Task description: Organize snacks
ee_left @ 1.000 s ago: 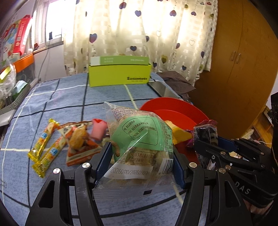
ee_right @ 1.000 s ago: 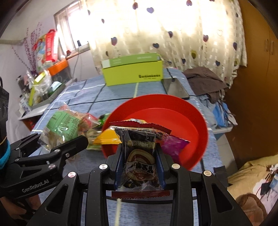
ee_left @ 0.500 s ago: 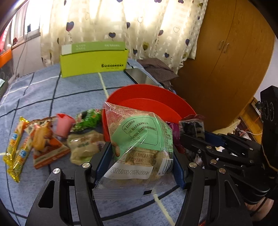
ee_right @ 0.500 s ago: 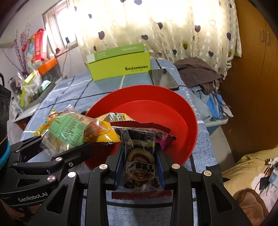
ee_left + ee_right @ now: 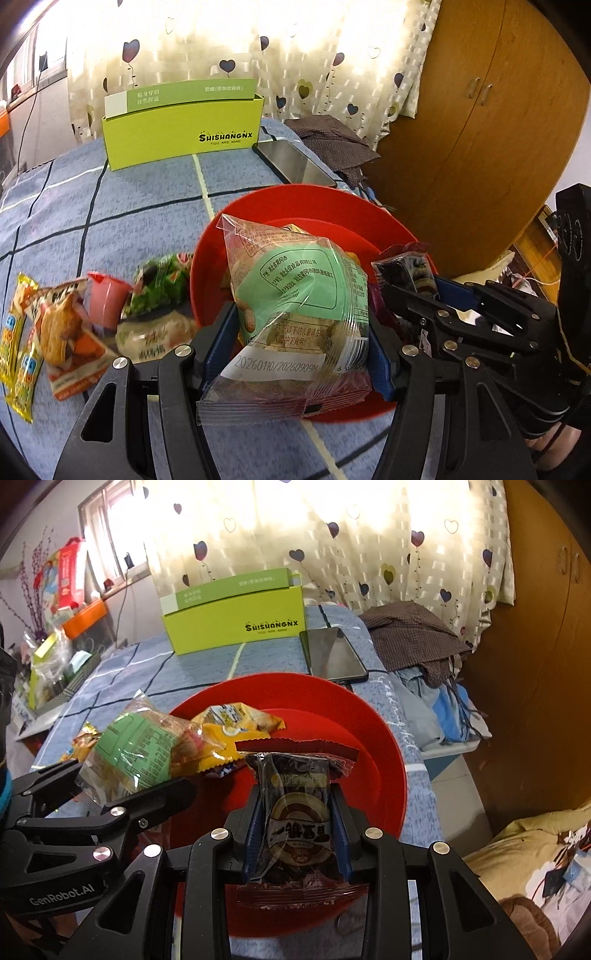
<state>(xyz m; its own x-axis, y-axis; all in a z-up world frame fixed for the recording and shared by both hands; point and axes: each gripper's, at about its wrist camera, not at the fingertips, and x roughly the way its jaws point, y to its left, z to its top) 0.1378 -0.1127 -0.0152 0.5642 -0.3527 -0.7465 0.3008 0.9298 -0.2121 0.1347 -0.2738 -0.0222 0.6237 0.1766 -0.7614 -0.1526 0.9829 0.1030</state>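
My left gripper [image 5: 299, 343] is shut on a clear snack bag with a green label [image 5: 295, 295], held over the near side of the red bowl [image 5: 325, 206]. My right gripper [image 5: 297, 812] is shut on a dark snack packet with red crimped ends [image 5: 297, 808], also over the red bowl [image 5: 373, 746]. A yellow snack packet [image 5: 236, 723] lies inside the bowl at its left. In the left wrist view the right gripper [image 5: 417, 295] and its dark packet [image 5: 402, 266] show at the right. The left gripper [image 5: 125, 782] with its green-label bag [image 5: 140, 746] appears at the left of the right wrist view.
Several loose snacks lie on the blue checked cloth [image 5: 110, 206] left of the bowl: a green packet [image 5: 159, 280], a pink cup [image 5: 107, 302], an orange packet [image 5: 62, 332], yellow bars [image 5: 14, 354]. A lime-green box [image 5: 184, 125] and a phone [image 5: 291, 162] sit behind. A wooden wardrobe [image 5: 480, 129] stands right.
Both grippers have moved forward and slightly down with their packets, from beside and before the bowl to over it. The loose snacks have slid left in the left wrist view.
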